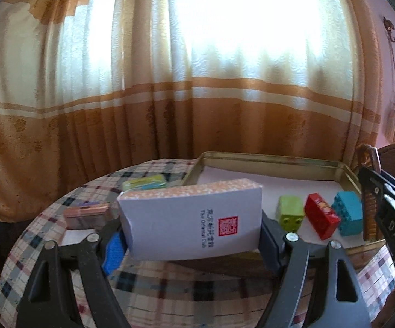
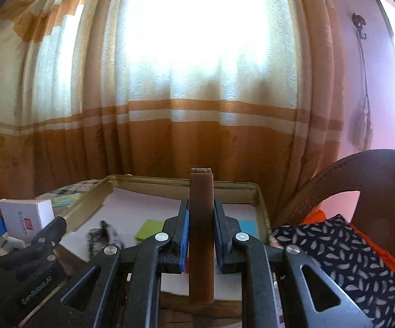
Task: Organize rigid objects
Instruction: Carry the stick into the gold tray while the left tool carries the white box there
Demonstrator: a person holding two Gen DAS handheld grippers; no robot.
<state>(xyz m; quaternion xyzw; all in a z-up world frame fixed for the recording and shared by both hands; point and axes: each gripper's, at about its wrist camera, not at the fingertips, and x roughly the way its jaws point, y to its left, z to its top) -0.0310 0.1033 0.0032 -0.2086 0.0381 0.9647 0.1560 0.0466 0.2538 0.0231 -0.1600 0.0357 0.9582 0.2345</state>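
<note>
**Both claws loaded at the tin tray**

White box [image 1: 190,225], red seal on its face, peach speckled top: clamped in the left claw [image 1: 190,239], held above the plaid tabletop [image 1: 170,295], just left of the gold tin tray [image 1: 265,157]. Brown comb-like piece [image 2: 201,232], edge-on and upright, so identity uncertain: pinched in the right claw [image 2: 201,236], over the tray's near edge. In the tray, on its pale liner: green block [image 1: 291,211], red block [image 1: 321,218], blue block [image 1: 348,213], side by side near the right wall. On the tabletop behind the box: a yellow-green packet [image 1: 145,182] and a pinkish stack [image 1: 87,214]. Striped curtain [image 1: 170,82] behind; patterned dark cloth [image 2: 342,257] at right.
</note>
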